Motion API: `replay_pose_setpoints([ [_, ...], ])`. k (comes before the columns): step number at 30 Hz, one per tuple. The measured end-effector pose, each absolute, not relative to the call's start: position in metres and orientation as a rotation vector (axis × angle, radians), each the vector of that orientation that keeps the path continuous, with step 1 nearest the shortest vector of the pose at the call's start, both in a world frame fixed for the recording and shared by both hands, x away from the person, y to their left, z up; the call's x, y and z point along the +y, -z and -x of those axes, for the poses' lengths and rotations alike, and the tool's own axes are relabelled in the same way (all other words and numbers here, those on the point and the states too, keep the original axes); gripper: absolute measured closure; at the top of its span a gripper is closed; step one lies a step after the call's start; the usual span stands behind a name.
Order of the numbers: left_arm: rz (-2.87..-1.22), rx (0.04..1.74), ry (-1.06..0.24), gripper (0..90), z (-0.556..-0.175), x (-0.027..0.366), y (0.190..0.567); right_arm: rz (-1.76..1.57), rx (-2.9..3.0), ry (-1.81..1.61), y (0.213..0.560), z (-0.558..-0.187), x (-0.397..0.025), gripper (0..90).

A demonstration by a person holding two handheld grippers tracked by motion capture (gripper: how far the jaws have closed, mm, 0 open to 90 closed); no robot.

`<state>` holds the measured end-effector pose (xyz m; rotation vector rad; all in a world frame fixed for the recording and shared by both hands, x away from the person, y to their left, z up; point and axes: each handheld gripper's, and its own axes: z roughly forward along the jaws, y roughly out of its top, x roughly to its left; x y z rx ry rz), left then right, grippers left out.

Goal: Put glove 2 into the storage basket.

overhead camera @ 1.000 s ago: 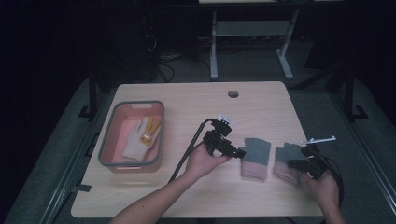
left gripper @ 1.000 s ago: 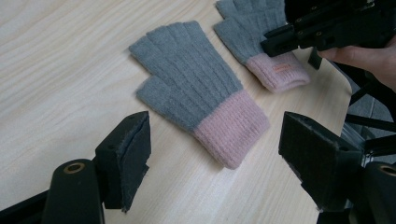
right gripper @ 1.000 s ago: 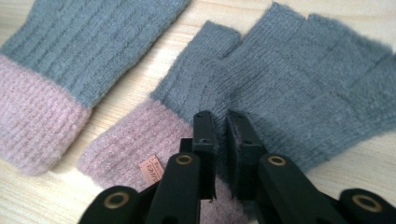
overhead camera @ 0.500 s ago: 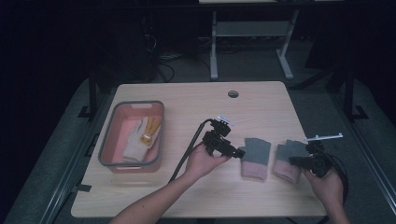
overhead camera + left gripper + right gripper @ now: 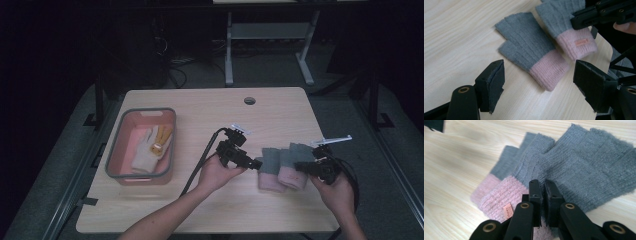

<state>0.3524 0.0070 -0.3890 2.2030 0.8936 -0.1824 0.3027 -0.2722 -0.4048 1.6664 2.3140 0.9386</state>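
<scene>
2 grey and pink gloves lay side by side on the wooden table (image 5: 200,107), near its right edge. The right gripper (image 5: 543,185) had its jaws pressed together on the right glove (image 5: 579,180), pinching the knit near the pink cuff. That glove lay partly over the left glove (image 5: 531,53). The left gripper (image 5: 537,83) had its jaws spread wide and held nothing. It sat just beside the left glove, with the pink cuff between its jaws. Far to the left stood a pink bin (image 5: 116,155) with a white and yellow glove (image 5: 150,145) inside.
</scene>
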Motion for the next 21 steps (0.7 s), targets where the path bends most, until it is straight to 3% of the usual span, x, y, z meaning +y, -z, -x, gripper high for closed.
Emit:
replay_pose_setpoints([
  [21, -2.174, 0.955, 0.26, 25.7, -0.354, 0.009, 0.413, -1.636, 2.455, -0.933, 0.42, -0.329, -0.226, 83.5],
])
